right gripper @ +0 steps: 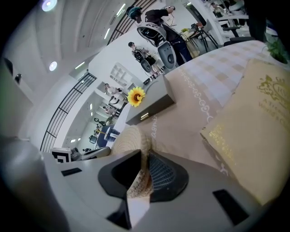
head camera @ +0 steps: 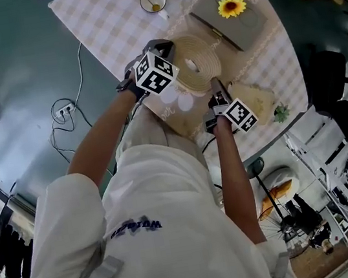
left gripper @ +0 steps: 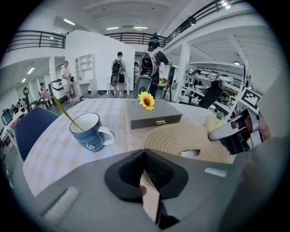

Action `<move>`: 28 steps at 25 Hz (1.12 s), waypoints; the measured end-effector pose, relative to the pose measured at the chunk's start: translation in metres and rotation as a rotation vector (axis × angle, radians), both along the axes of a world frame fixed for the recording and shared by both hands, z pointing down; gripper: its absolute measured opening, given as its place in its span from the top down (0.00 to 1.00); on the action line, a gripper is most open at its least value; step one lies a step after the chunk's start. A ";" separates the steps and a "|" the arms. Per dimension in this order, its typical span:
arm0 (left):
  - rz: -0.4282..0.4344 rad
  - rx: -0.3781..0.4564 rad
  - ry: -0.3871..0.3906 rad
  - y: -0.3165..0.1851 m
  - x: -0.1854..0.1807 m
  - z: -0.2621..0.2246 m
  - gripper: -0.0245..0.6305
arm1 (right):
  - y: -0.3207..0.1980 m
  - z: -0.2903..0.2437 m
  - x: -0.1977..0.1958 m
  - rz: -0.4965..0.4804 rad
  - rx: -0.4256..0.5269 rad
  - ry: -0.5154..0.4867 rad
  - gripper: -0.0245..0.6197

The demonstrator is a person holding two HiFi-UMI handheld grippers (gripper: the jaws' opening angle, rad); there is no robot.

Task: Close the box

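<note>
a: where are we with the grey box [head camera: 246,26]?
b: it sits at the far side of the table [head camera: 109,21], and we judge its lid already down. our right gripper [right gripper: 142,174] pinches the near edge of the woven mat [head camera: 205,70]. our left gripper [left gripper: 146,170] is closed on nothing we can see.
a: next?
b: we let go, reach far and press the lid. we count one box, one mat, one mug [head camera: 153,1], two grippers.
</note>
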State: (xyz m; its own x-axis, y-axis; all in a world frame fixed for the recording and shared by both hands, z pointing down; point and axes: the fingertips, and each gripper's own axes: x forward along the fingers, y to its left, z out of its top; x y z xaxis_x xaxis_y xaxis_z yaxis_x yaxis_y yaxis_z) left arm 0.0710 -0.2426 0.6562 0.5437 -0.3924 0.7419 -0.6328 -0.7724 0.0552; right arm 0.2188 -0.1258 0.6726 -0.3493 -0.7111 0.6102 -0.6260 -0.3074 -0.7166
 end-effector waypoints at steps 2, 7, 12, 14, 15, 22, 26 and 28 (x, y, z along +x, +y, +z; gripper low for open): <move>-0.006 0.012 0.002 0.001 0.000 0.000 0.96 | 0.001 0.001 0.000 0.004 0.017 -0.016 0.87; -0.027 0.024 0.010 -0.002 -0.002 0.000 0.96 | -0.002 0.001 0.000 -0.001 0.032 -0.035 0.87; -0.031 0.003 0.012 0.003 -0.003 0.000 0.96 | 0.004 0.000 -0.002 -0.010 0.027 -0.025 0.86; -0.035 0.006 0.008 0.004 -0.004 -0.001 0.96 | 0.005 -0.001 -0.002 -0.015 0.033 -0.013 0.86; -0.036 0.009 0.005 0.005 -0.004 -0.001 0.96 | 0.005 -0.002 -0.002 -0.017 0.036 -0.007 0.86; -0.039 0.004 0.001 0.004 -0.005 -0.002 0.96 | 0.014 -0.005 -0.009 -0.033 -0.019 -0.015 0.79; 0.029 -0.030 0.006 0.022 0.002 0.000 0.96 | 0.029 -0.006 -0.015 -0.047 -0.034 -0.023 0.76; 0.059 -0.020 -0.005 0.030 0.006 0.001 0.96 | 0.030 -0.010 -0.015 -0.049 -0.024 -0.013 0.79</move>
